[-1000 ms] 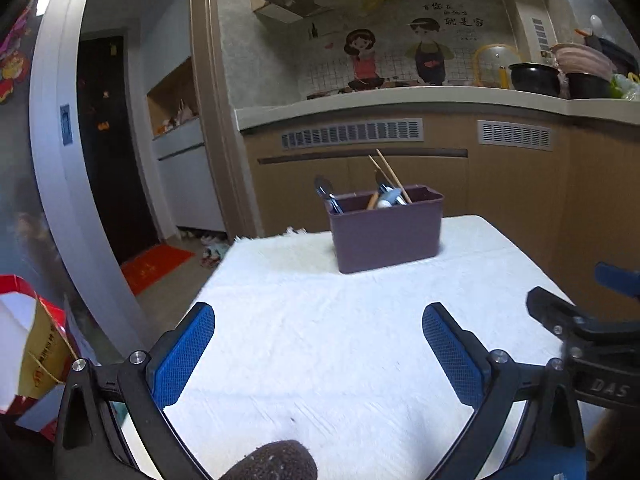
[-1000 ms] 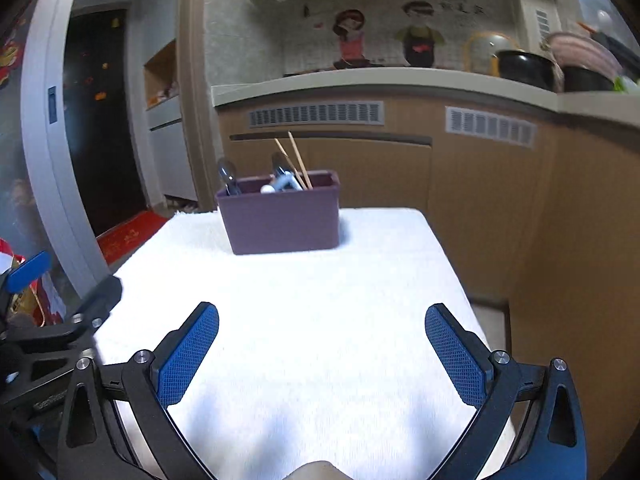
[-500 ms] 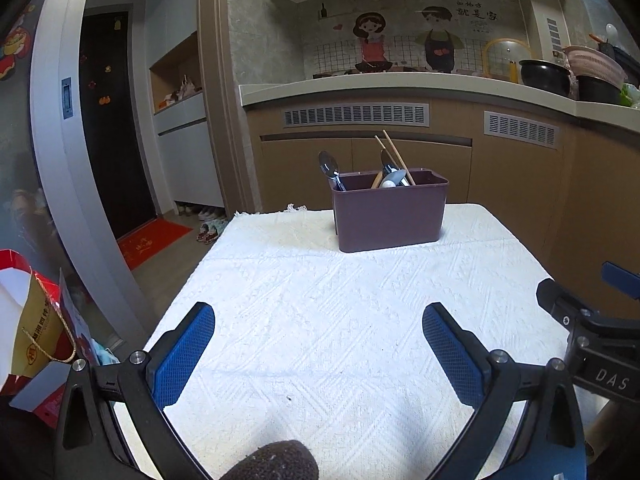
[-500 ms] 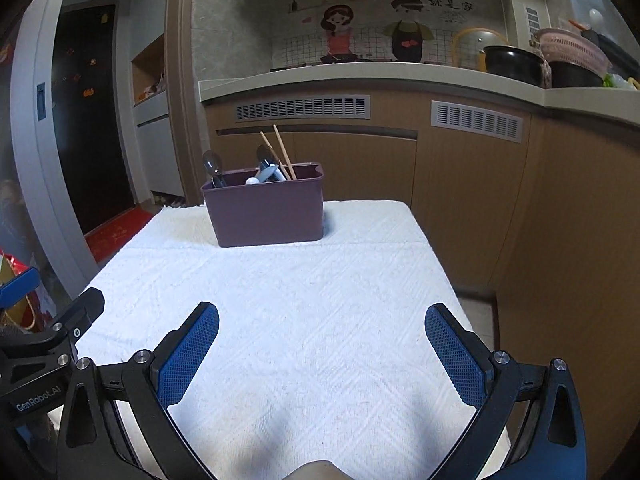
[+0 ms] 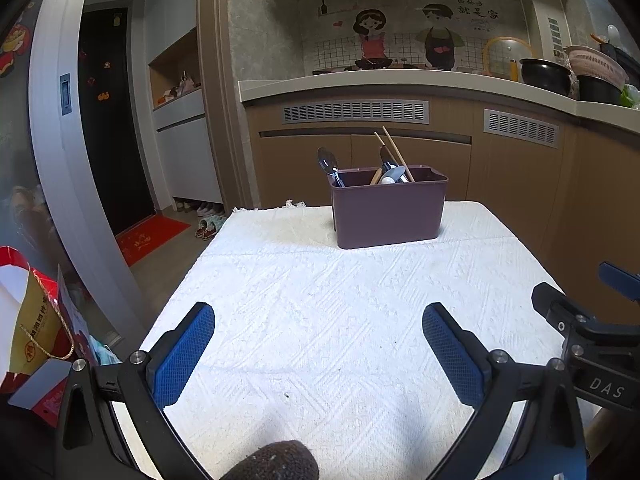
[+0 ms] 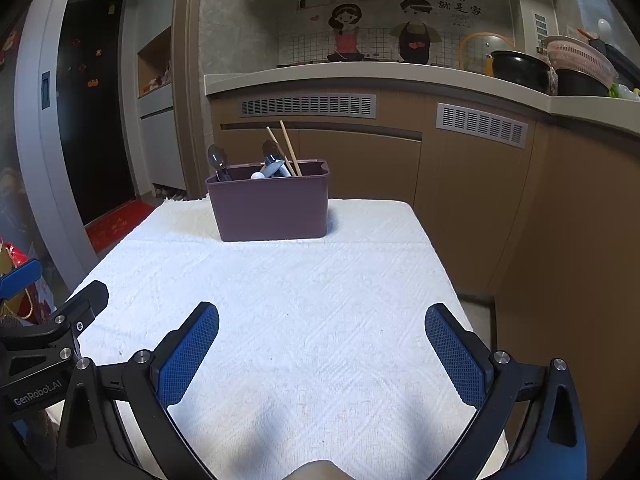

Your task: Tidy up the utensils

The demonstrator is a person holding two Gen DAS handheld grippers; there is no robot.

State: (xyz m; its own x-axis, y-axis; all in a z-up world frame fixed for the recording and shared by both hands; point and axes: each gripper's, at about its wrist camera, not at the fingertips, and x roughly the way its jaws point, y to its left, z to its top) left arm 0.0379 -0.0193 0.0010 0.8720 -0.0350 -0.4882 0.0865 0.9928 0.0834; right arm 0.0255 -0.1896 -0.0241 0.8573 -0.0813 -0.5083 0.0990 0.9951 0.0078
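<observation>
White tablecloth [image 6: 320,300] bears only a purple utensil holder [image 6: 272,204].

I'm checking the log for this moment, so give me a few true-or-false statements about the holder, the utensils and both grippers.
1. The purple utensil holder stands upright on the white cloth. True.
2. The left gripper is clamped on a spoon. False: its jaws stand wide apart with nothing between them.
3. Wooden chopsticks stick out above the holder's rim. True.
4. The right gripper is shut. False: it is open and holds nothing.
5. Utensils lie scattered on the cloth. False: those visible are in the holder.
</observation>
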